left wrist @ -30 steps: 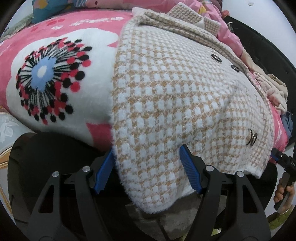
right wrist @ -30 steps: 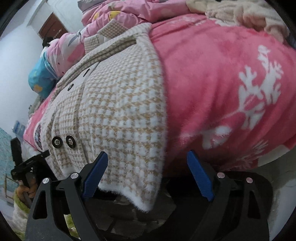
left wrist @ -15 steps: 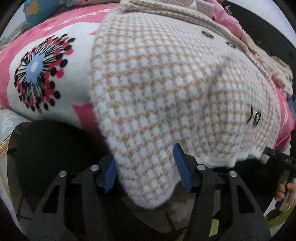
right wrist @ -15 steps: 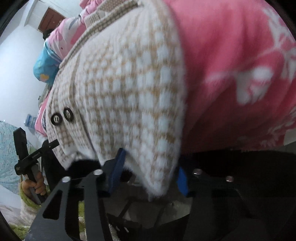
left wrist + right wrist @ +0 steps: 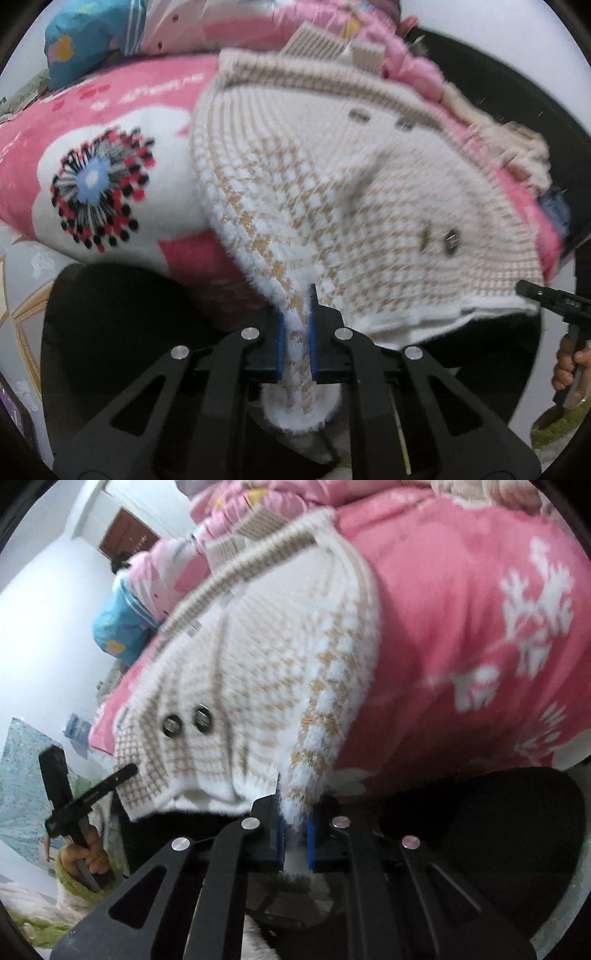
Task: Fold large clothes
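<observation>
A fluffy white and tan checked cardigan with dark buttons lies spread on a pink bed. My left gripper is shut on the cardigan's bottom hem at its left corner, the fabric bunched between the blue pads. In the right wrist view the same cardigan fills the middle. There my right gripper is shut on the hem's right corner. Each gripper shows in the other's view, held by a hand: the right one and the left one.
A pink blanket with white snowflakes and a big flower print covers the bed. A blue pillow and pink bedding lie at the far end. Beige clothes are piled on the right. A white wall and brown door stand behind.
Both grippers closed from wide open onto the cardigan's bottom hem, one at each corner, and the hem has lifted and bunched between the pads.
</observation>
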`<state>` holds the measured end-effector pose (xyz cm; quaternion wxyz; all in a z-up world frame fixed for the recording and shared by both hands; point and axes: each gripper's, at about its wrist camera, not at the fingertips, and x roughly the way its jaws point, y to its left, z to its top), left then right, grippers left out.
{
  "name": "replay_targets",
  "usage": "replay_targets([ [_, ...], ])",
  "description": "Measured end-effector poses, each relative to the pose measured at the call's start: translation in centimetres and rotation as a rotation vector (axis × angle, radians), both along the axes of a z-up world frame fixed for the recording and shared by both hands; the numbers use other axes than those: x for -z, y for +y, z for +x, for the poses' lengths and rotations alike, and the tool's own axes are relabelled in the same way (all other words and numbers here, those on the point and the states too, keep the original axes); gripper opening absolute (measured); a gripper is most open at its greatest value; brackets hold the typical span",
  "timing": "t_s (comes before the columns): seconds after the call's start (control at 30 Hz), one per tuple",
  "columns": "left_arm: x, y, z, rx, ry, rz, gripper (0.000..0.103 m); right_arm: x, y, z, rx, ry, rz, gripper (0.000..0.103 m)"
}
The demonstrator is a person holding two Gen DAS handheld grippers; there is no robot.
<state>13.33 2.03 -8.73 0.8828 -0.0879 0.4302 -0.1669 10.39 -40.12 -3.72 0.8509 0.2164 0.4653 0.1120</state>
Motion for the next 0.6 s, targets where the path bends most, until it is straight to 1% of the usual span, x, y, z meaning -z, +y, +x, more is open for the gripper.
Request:
replay_targets([
  [0.1, -2.0, 0.9, -0.8, 0.004, -0.045, -0.059, 0.008, -2.0, -0.1, -0.1, 0.008, -0.054, 0.024, 0.008],
  [0.23, -4.0, 1.3, -0.5, 0.011, -0.095, -0.119, 0.008, -4.1, -0.3, 0.1, 0.008, -0.11, 0.018, 0.008],
  [0.27, -4.4, 1.6, -0.7, 0.015, -0.107, -0.126, 0.008, -4.4, 0.0, 0.4, 0.007, -0.121, 0.016, 0.008],
  [0.3, -4.6, 0.7, 0.0, 0.015, -0.116, -0.128, 0.008, -5.0, 0.1, 0.7, 0.005, -0.135, 0.016, 0.008],
  [0.43, -6.0, 0.6, 1.5, 0.013, -0.148, -0.154, 0.008, -6.9, -0.1, 1.8, 0.009, -0.173, 0.014, 0.008],
  [0.6, -7.3, 1.3, 3.6, -0.009, -0.175, -0.177, 0.008, -8.4, 0.5, 4.4, 0.021, -0.205, 0.029, 0.008],
])
